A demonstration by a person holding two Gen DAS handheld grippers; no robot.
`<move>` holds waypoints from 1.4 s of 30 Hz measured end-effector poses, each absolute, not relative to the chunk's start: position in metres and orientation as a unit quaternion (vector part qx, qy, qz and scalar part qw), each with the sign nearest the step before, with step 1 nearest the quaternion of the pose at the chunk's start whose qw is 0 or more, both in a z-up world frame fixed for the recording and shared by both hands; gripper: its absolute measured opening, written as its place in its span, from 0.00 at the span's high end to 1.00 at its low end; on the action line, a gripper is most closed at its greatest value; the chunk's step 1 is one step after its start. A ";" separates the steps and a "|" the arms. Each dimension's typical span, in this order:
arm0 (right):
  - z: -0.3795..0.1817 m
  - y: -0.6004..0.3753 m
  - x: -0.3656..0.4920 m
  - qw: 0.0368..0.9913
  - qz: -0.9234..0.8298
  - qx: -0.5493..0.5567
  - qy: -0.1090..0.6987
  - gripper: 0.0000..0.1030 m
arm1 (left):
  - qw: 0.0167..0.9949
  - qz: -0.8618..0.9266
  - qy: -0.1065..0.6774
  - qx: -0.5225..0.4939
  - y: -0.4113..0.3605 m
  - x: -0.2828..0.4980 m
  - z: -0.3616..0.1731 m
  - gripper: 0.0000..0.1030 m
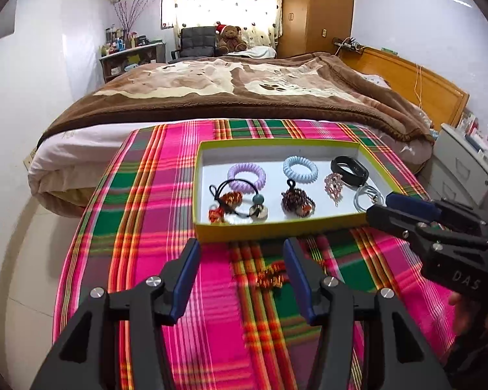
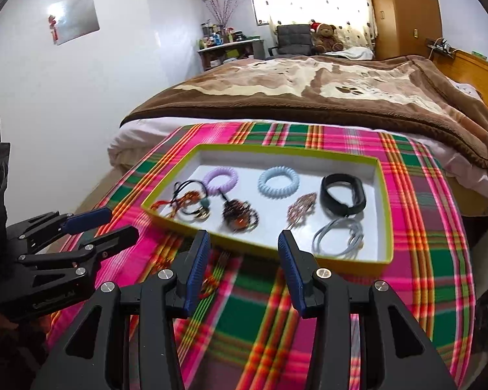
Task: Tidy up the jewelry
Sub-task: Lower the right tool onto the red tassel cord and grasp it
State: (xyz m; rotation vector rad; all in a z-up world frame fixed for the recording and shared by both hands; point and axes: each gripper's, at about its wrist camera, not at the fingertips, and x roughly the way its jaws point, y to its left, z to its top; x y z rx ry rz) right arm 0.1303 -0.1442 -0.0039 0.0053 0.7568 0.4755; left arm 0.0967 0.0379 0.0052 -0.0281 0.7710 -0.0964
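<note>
Both claws, the left gripper (image 1: 241, 253) and the right gripper (image 2: 244, 245), stand released and empty. At frame centre, the shallow yellow cardboard tray (image 1: 276, 226) holds ribbed spiral hair ties (image 1: 246, 173).

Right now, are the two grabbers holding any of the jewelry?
No. The left gripper and right gripper both have open jaws with nothing between them. An orange beaded piece lies loose on the cloth.

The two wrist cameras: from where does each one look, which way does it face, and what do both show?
Left wrist: sits behind the left tool, open, facing down and forward over the plaid cloth to the tray and bed; the right tool enters at right.
Right wrist: sits behind the right tool, open, facing the same way; the left tool enters at left.
Shared: tray, purple coil tie, blue coil tie, black band.
</note>
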 end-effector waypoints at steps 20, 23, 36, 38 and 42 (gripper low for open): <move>-0.054 -0.114 0.136 0.868 0.243 -0.021 0.432 0.57 | 0.920 -0.052 0.378 -0.095 0.088 0.059 -0.012 0.47; -0.057 -0.108 0.142 0.865 0.251 -0.018 0.435 0.57 | 0.919 -0.051 0.379 -0.094 0.090 0.058 -0.012 0.47; -0.059 -0.045 0.136 0.835 0.325 -0.139 0.422 0.57 | 0.915 -0.047 0.387 -0.103 0.101 0.059 -0.018 0.47; -0.061 -0.043 0.136 0.833 0.324 -0.149 0.423 0.57 | 0.914 -0.045 0.389 -0.104 0.103 0.059 -0.019 0.47; -0.062 -0.040 0.139 0.832 0.318 -0.159 0.427 0.57 | 0.913 -0.046 0.390 -0.107 0.104 0.059 -0.020 0.47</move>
